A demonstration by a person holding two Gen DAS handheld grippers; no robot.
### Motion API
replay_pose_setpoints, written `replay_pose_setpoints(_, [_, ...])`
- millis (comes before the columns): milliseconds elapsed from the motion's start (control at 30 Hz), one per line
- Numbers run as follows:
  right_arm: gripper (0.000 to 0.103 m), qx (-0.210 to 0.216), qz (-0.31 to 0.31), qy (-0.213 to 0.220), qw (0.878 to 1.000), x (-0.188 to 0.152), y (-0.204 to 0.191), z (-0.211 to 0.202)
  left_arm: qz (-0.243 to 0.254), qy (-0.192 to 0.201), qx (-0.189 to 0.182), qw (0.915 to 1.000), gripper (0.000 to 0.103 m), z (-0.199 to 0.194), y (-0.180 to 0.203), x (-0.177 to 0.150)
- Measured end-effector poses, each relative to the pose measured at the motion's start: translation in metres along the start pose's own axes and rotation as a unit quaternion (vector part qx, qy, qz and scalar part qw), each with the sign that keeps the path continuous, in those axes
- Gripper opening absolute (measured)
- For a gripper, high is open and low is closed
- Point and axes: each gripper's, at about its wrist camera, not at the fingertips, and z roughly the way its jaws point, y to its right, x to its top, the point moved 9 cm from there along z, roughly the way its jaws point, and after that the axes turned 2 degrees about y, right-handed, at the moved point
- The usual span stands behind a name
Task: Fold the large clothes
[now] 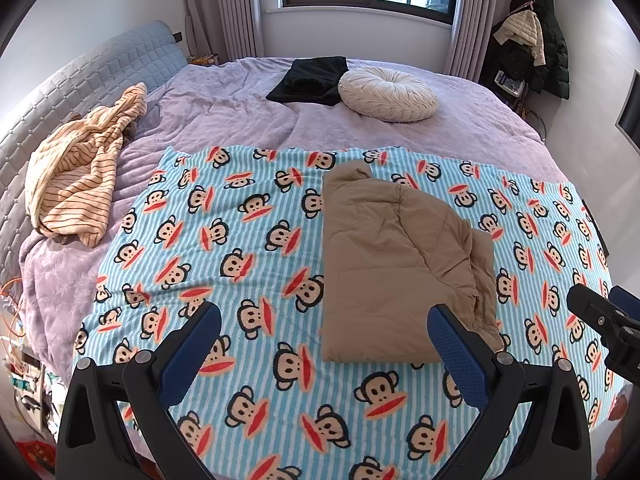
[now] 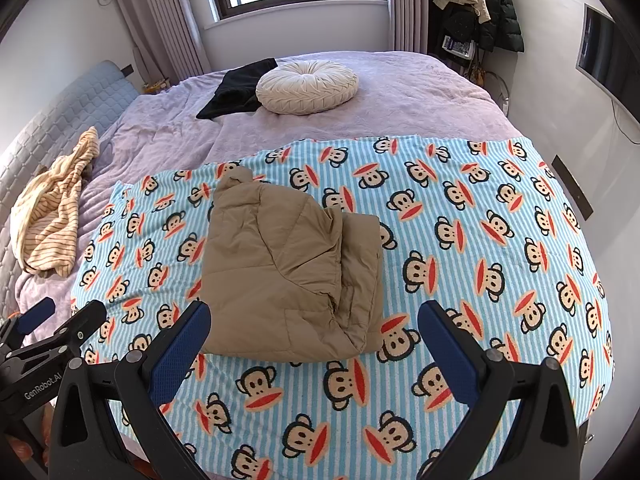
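A tan quilted jacket (image 1: 400, 256) lies folded into a thick rectangle on a blue striped monkey-print blanket (image 1: 248, 240). It also shows in the right wrist view (image 2: 288, 272) on the same blanket (image 2: 480, 240). My left gripper (image 1: 324, 312) is open and empty, hovering just in front of the jacket's near edge. My right gripper (image 2: 314, 312) is open and empty, also in front of the jacket's near edge. Each gripper shows at the edge of the other's view.
The blanket covers the near part of a bed with a purple cover (image 1: 240, 100). A striped cream garment (image 1: 76, 184) lies crumpled at the left. A black folded garment (image 1: 308, 80) and a round white cushion (image 1: 388, 94) lie at the back. Coats (image 1: 532, 40) hang at the far right.
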Motion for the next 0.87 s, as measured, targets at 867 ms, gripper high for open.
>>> replay_pose_setpoints(867, [0.103, -0.002, 0.001, -0.002, 1.000, -0.0021, 0.0003, -0.0005, -0.007, 0.017, 0.011, 0.9998, 0.103, -0.0067, -0.0032, 0.0018])
